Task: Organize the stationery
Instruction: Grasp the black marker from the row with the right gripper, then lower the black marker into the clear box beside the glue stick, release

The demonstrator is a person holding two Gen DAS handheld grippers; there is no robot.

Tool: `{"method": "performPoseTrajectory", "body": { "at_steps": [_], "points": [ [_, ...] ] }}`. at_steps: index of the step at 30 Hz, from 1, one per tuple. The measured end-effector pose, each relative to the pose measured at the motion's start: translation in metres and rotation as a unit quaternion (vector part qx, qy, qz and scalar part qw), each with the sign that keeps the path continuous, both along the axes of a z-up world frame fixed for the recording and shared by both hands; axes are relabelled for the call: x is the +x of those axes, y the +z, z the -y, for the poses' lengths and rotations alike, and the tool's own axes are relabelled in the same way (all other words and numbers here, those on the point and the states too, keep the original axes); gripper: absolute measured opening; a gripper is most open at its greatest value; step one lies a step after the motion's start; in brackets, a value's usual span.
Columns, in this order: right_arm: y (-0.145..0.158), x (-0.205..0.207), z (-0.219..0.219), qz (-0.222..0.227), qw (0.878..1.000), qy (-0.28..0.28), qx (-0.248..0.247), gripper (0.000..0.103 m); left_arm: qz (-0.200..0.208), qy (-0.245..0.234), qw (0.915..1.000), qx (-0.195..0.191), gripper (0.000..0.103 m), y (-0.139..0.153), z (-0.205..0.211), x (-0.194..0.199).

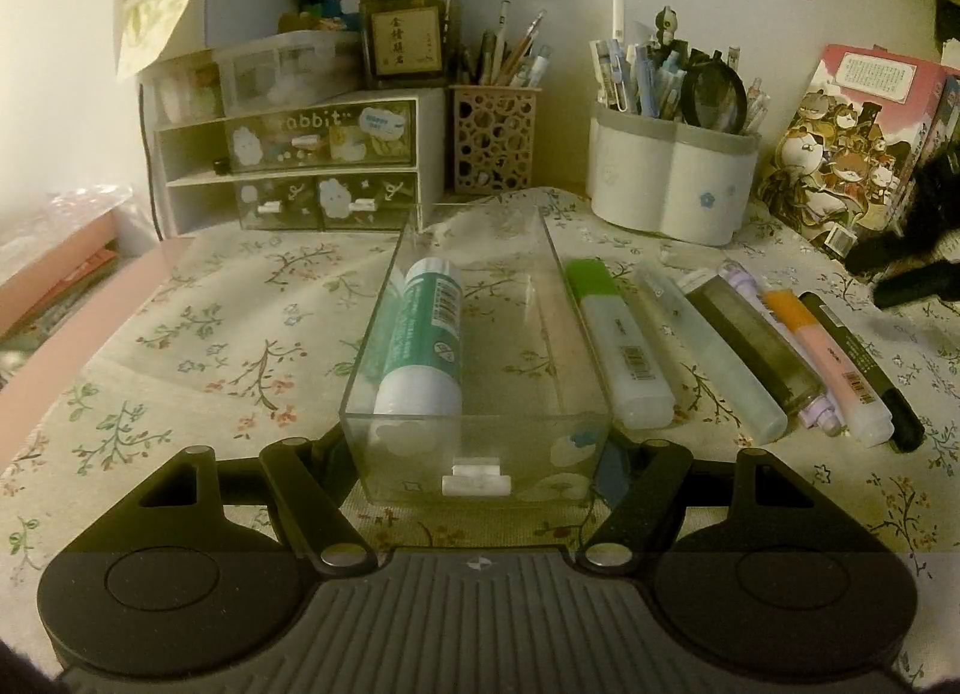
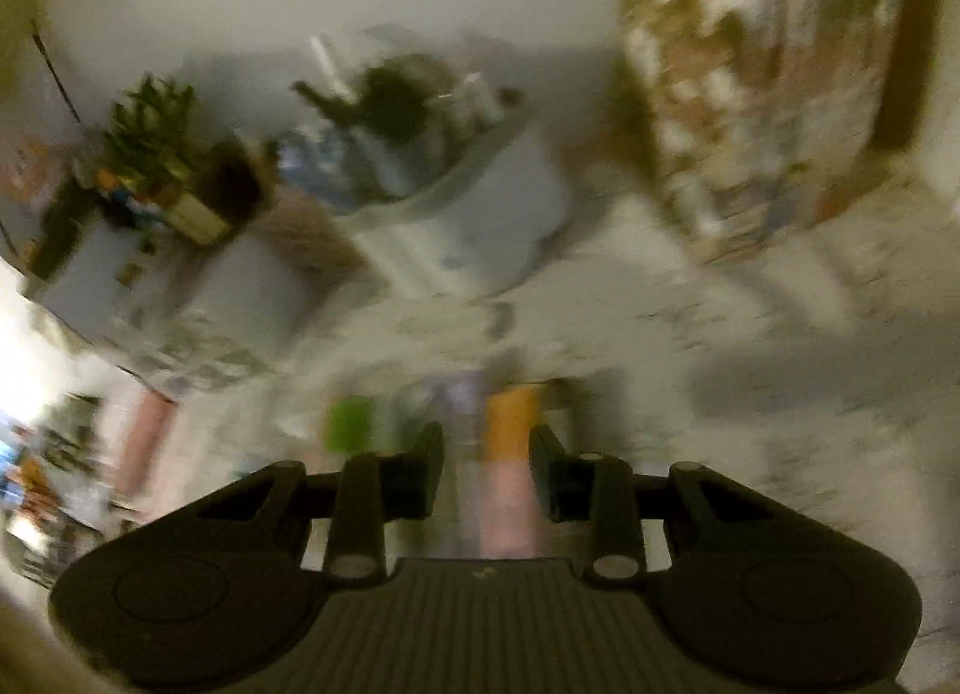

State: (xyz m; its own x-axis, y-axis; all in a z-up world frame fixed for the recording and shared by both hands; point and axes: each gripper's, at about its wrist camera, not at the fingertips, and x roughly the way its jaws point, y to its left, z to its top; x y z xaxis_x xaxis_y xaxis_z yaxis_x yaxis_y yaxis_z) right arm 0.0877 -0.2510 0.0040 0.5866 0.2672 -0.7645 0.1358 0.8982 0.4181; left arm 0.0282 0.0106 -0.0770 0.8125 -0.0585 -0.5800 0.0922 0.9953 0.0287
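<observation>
A: What is the left hand-held gripper [image 1: 477, 469] doing?

B: It grips the near end of the clear tray [image 1: 480, 457], one finger on each side. The tray sits on the table [image 1: 180, 346].

A: And the right hand-held gripper [image 2: 486, 469]?

B: Its picture is very blurry. Its fingers are apart, with the pink pen [image 2: 507, 478] in the gap. I can't tell if they touch it, so I'd say it isn't grabbed yet.

A: What could go wrong?

B: With the view that blurry, the fingers might close crooked. Then the pen could roll or bump the purple pen [image 1: 780, 346] and black pen [image 1: 864, 364], because they lie tight side by side.

A: Where is the pink pen?

B: Right of the tray, in the row of pens.

A: Which way does it point?

B: It lies flat, long way running from near to far. Its orange cap points to the wall. The glue [image 1: 426, 334] in the tray lies nearly the same way.
</observation>
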Motion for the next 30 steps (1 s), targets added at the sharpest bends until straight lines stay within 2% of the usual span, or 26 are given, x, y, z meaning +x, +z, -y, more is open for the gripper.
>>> {"method": "performPoseTrajectory", "body": {
  "at_steps": [3, 8, 12, 18, 25, 30],
  "points": [
    [0.002, -0.007, 0.004, -0.004, 0.998, 0.005, -0.058, 0.011, 0.000, 0.001, 1.0000, 0.000, 0.073, 0.000, 0.000, 0.000],
    [-0.016, -0.001, -0.013, -0.021, 0.994, 0.053, -0.094, 0.011, 0.000, 0.000, 1.0000, 0.000, 0.073, 0.000, 0.000, 0.000],
    [-0.013, 0.001, -0.015, -0.022, 0.994, 0.064, -0.086, 0.003, 0.000, 0.001, 1.0000, 0.000, 0.073, 0.000, 0.001, 0.000],
    [-0.016, 0.000, -0.013, -0.026, 0.996, 0.057, -0.071, 0.003, 0.000, 0.001, 1.0000, 0.000, 0.073, 0.000, 0.001, 0.000],
    [-0.013, -0.002, -0.014, -0.021, 0.995, 0.047, -0.083, 0.003, 0.000, 0.001, 1.0000, 0.000, 0.073, 0.000, 0.001, 0.000],
    [-0.005, -0.006, -0.006, -0.005, 0.998, 0.028, -0.052, 0.003, 0.000, 0.001, 1.0000, -0.001, 0.073, 0.000, 0.001, 0.000]
  ]
}}
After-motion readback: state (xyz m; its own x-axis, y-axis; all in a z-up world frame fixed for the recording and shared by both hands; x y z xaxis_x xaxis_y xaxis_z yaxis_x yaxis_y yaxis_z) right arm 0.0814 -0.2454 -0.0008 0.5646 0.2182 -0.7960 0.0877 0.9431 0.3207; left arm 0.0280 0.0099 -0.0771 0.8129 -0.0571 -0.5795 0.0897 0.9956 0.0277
